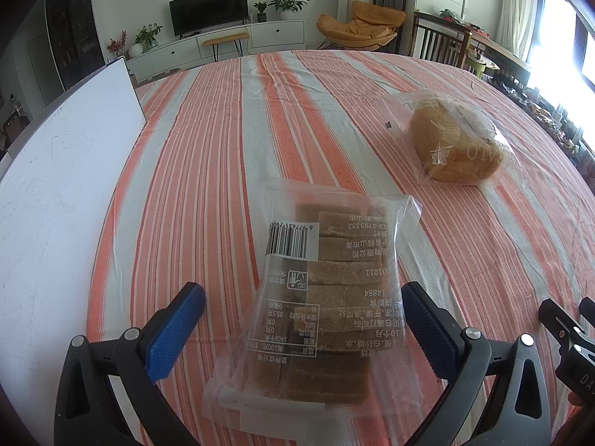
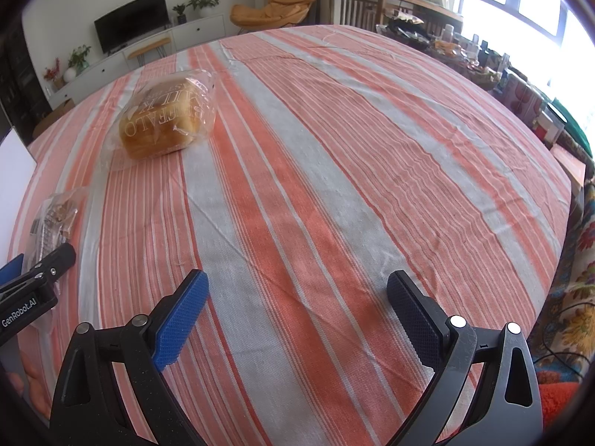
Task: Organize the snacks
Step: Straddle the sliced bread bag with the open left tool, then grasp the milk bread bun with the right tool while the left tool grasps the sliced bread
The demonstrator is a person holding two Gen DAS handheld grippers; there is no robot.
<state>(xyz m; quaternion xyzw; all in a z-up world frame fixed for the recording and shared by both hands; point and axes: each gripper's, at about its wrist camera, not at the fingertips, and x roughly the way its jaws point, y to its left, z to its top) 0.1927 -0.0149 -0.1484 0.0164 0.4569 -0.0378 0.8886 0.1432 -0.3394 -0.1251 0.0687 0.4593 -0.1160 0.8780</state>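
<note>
The striped surface carries a bagged loaf far right. The biscuit packet lies between the spread left gripper jaws, long axis pointing away. The right gripper, released, is farther off.

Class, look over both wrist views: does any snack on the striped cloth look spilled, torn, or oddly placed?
Nothing is spilled or visibly torn. The pack of brown bars lies label-side up between the open left gripper fingers, its print upside down to the camera. The bagged loaf lies on its side. The right gripper is open over bare cloth.
</note>
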